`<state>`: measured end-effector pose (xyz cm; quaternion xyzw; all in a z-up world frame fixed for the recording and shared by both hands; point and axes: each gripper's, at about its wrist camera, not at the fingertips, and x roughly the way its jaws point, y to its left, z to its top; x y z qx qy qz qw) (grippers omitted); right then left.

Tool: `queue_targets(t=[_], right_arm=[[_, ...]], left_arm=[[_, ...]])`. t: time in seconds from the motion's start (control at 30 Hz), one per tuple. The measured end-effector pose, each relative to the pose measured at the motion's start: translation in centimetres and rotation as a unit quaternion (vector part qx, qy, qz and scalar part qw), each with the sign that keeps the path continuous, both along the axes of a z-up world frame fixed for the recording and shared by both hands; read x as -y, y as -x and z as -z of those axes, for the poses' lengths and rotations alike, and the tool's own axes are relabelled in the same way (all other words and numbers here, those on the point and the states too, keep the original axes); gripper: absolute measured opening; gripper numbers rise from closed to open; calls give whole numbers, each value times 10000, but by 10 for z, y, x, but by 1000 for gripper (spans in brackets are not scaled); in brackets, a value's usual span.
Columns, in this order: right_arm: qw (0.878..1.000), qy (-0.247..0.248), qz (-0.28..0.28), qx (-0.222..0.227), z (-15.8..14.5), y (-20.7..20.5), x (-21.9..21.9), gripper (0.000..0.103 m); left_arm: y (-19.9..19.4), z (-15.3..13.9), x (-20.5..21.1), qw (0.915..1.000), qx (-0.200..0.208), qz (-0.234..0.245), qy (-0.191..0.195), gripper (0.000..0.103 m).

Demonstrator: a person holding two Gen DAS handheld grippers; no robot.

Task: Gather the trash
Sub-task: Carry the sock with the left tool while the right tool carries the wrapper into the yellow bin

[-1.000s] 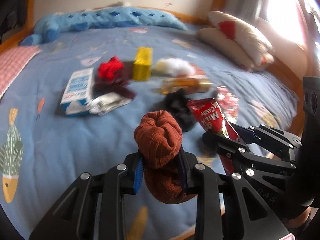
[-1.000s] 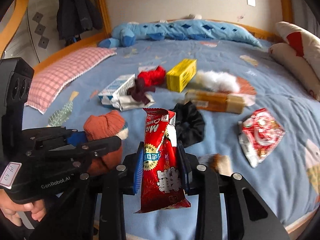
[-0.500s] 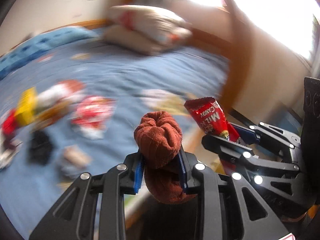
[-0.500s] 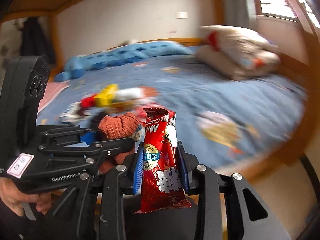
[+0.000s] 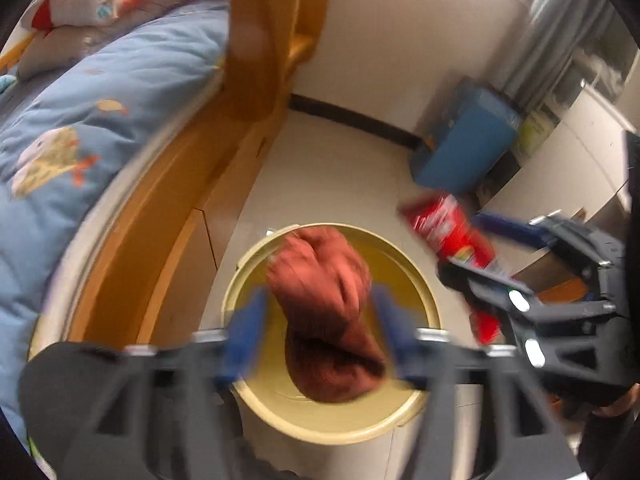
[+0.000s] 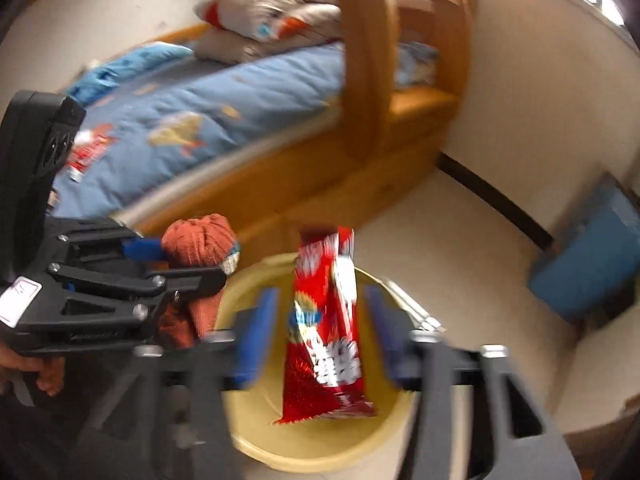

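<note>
A bedroom: pale floor (image 5: 340, 160) beside a wooden bed frame (image 5: 168, 216) carrying a blue quilt (image 5: 100, 92), with a round yellow bin (image 5: 332, 420) standing on the floor close to the frame. Both tools are poised directly over that bin. The left tool (image 5: 320, 332) has its blue pads spreading apart, and the rust-coloured balled sock (image 5: 324, 312) sits in the gap between them with daylight on either side, so it looks released and on its way into the bin rather than pinched. The right tool (image 6: 320, 336) is likewise opening, its pads clear of the red snack wrapper (image 6: 328, 332), which hangs upright between them above the bin's mouth. Motion blur makes it hard to say whether either thing brushes a pad. Further out, a blue box (image 5: 464, 148) leans by the wall and pillows (image 6: 264, 16) lie at the head of the bed. As a judgement of progress: these two pieces are at the drop-off stage, all but delivered. On the quilt in the right view at least one more red wrapper (image 6: 86, 152) is visible, so more collecting trips seem to remain; how much else lies there cannot be told from here.
</note>
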<state>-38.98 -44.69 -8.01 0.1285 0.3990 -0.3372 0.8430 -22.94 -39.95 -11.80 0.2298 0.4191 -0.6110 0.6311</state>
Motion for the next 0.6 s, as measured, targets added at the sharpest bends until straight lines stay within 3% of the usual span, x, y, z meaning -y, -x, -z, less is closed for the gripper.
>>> queue_targets(t=[0.03, 0.07, 0.33, 0.5, 0.6], right_arm=[[9999, 90, 41, -47, 1, 6, 0, 75], [9999, 95, 53, -57, 2, 10, 1, 75], [9997, -45, 55, 254, -1, 7, 11, 67], [9967, 34, -457, 670, -19, -33, -3, 67], [9890, 31, -1054, 1034, -34, -75, -23, 67]], left_arm=[[-1, 4, 5, 9999, 118, -38, -14, 87], [0, 8, 8, 9997, 244, -31, -48, 88], [-21, -13, -9, 9985, 424, -317, 136, 88], [-62, -47, -47, 9909, 758, -1016, 463, 92], [-96, -67, -85, 9790, 1026, -1651, 609, 94]])
